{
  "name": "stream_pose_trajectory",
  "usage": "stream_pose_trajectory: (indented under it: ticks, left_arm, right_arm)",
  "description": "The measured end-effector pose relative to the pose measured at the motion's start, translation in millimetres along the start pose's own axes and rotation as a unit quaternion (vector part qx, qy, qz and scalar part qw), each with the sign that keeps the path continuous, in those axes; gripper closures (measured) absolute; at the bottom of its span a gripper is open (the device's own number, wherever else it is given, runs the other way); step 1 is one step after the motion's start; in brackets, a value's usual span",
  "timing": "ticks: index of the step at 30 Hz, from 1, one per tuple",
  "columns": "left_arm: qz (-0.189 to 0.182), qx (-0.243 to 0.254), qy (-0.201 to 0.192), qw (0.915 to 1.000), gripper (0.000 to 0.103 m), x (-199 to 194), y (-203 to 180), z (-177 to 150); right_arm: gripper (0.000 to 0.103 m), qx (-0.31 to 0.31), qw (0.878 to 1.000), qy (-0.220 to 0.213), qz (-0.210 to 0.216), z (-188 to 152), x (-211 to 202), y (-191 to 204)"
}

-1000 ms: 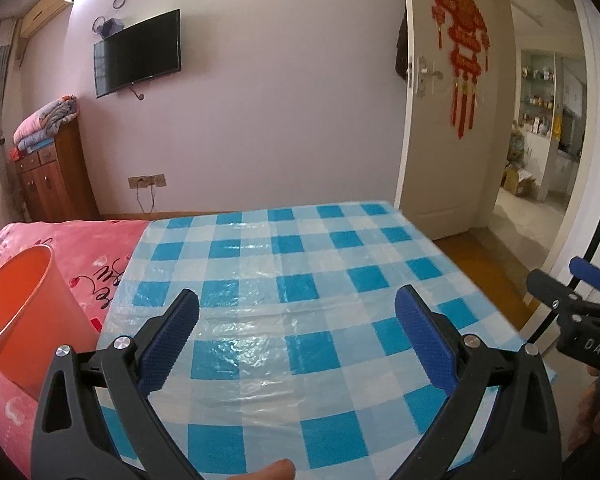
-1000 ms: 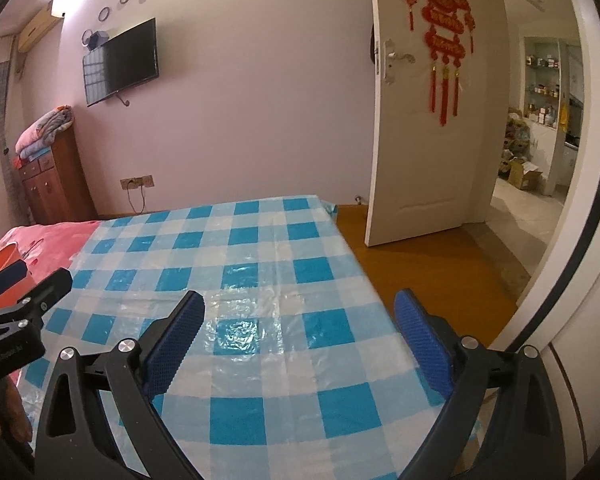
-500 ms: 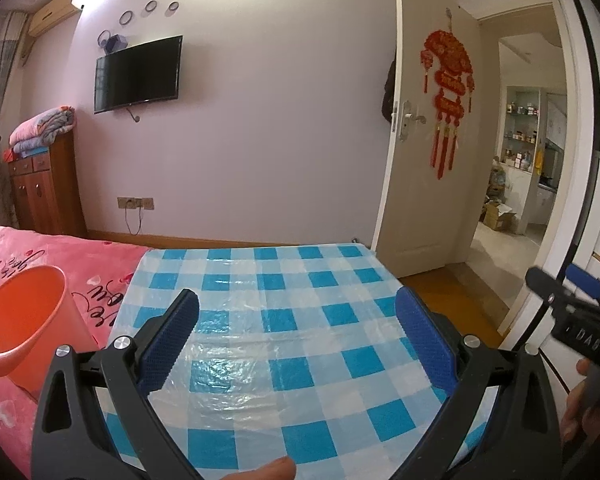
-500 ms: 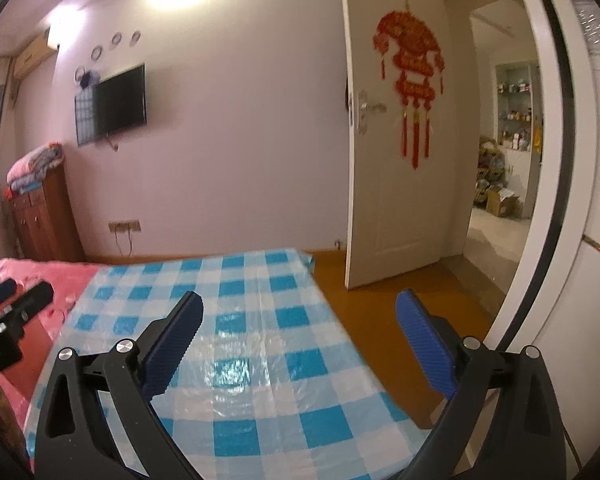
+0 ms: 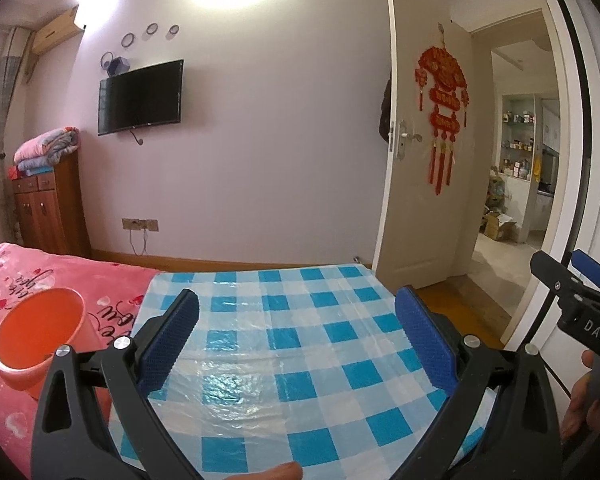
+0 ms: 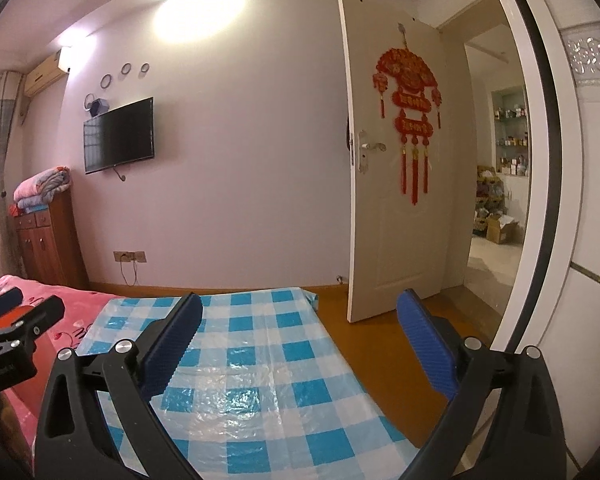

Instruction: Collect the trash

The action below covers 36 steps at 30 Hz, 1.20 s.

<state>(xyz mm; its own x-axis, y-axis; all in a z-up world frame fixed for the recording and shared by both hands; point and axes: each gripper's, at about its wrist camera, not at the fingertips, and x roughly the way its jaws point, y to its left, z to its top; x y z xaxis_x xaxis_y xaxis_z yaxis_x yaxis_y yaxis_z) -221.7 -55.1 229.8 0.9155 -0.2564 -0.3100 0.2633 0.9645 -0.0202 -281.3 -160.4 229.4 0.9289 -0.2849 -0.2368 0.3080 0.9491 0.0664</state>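
Left wrist view: orange bin (image 5: 40,336) left of wide-spread left gripper (image 5: 298,334) jaws.

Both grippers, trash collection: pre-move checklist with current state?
1. Left gripper open, nothing between the pads: ok.
2. Right gripper open, nothing held: ok.
3. Orange bin upright on the pink bedspread, mouth unobstructed: ok.
4. Trash located: not ok; none shows on the blue checked sheet in either view.
5. Bin contents: cannot tell; only its upper inside wall shows.
6. Grippers apart from each other: ok.
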Motion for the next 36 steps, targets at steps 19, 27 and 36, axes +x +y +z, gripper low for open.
stream_pose_trajectory:
  ticks: [19,27,36]
  left_arm:
    - [0.009,-0.001,0.006,0.9999,0.004,3,4,-5]
    - [0.011,-0.002,0.007,0.9999,0.004,5,3,-6]
    - [0.012,-0.004,0.002,0.9999,0.004,6,4,-7]
  right_arm:
    - [0.006,-0.013,1.0,0.013,0.01,-7,10,11]
    - [0.006,-0.015,1.0,0.016,0.014,-10,14,14]
    - [0.006,-0.02,0.999,0.021,0.017,-11,17,15]
